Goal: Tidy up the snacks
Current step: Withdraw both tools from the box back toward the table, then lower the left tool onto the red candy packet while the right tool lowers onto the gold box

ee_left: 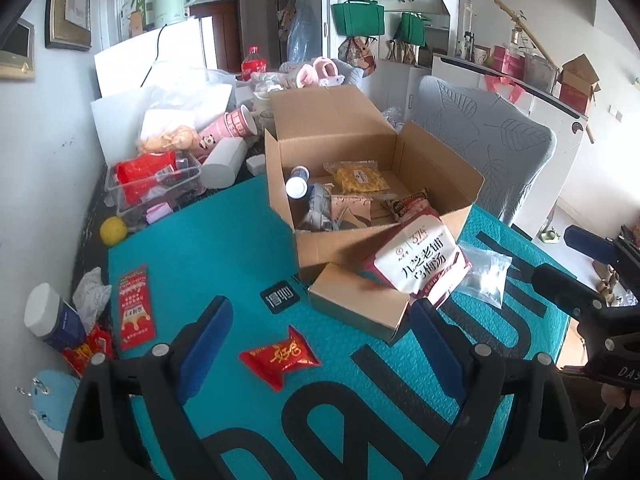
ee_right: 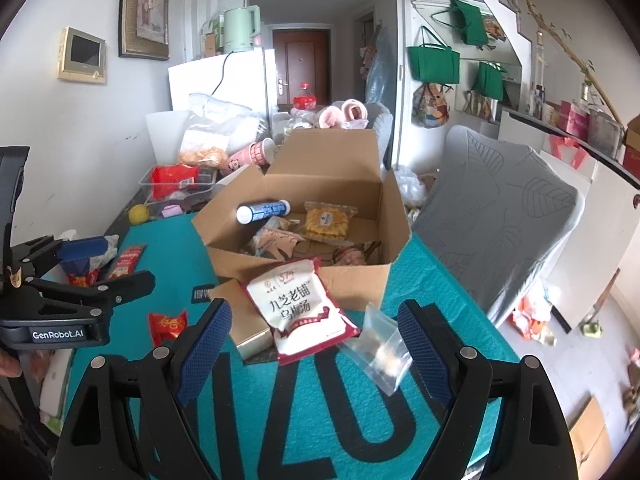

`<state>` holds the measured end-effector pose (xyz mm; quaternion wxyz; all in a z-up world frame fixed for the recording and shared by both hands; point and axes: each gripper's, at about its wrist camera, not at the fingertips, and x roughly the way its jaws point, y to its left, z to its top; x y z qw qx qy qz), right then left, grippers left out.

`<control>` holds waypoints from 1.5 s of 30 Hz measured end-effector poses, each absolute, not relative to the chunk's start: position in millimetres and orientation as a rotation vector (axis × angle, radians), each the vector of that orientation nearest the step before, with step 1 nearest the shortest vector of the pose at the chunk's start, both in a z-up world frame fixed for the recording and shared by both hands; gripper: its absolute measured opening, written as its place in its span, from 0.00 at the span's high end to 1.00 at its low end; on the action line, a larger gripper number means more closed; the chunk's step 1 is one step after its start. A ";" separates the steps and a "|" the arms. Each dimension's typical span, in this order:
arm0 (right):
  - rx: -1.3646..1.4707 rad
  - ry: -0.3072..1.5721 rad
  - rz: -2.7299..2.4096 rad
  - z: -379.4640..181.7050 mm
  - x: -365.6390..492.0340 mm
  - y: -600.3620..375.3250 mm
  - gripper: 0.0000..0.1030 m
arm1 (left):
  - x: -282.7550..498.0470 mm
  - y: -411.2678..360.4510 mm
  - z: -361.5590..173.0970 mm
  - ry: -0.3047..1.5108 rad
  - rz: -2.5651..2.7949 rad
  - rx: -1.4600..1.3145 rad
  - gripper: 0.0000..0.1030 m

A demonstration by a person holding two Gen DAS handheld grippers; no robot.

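A cardboard box (ee_right: 320, 216) stands open on a teal mat (ee_left: 208, 256) printed with large black letters, of which only parts can be read. Inside the box lie a white-capped bottle (ee_right: 262, 211) with a blue label, a clear bag of yellow snacks (ee_right: 326, 221) and several other packets too jumbled to name. Leaning against the box's front wall is a white pouch (ee_right: 302, 308) with a dark red border and Chinese characters, the number "374" printed near its top; its lower part rests on a small brown carton (ee_left: 360, 304). Just beside the pouch, on the mat, lies a small clear bag (ee_right: 380, 350) with something pale inside. A red candy wrapper (ee_left: 280, 356) with gold Chinese writing sits alone on the mat, and a long red packet (ee_left: 136, 308) lies near the mat's left edge. The left gripper (ee_left: 320, 344) hangs above the mat with its blue pads spread wide and nothing between them, the red candy just ahead. The right gripper (ee_right: 316, 356) is likewise spread wide and empty, over the pouch and clear bag (touching neither, as far as can be seen). The side of the left gripper reads "GenRobot.AI" in the right wrist view.
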<state>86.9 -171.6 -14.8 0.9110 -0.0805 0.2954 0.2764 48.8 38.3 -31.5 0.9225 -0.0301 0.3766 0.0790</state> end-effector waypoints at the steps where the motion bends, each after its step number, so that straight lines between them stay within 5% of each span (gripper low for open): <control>1: -0.166 0.613 0.576 -19.4 85.8 -170.0 0.17 | 47.3 39.4 -35.9 0.782 0.168 -0.069 0.11; 22: -0.158 0.818 0.606 -116.1 88.1 -143.0 0.17 | 50.3 78.2 -122.6 0.928 0.224 -0.229 0.11; 38: -0.185 0.828 0.712 -132.1 114.4 -111.3 0.17 | 89.3 93.4 -152.9 1.020 0.263 -0.234 0.11; 45: -0.173 0.802 0.763 -132.9 130.7 -92.3 0.21 | 84.4 104.9 -155.0 1.026 0.232 -0.265 0.51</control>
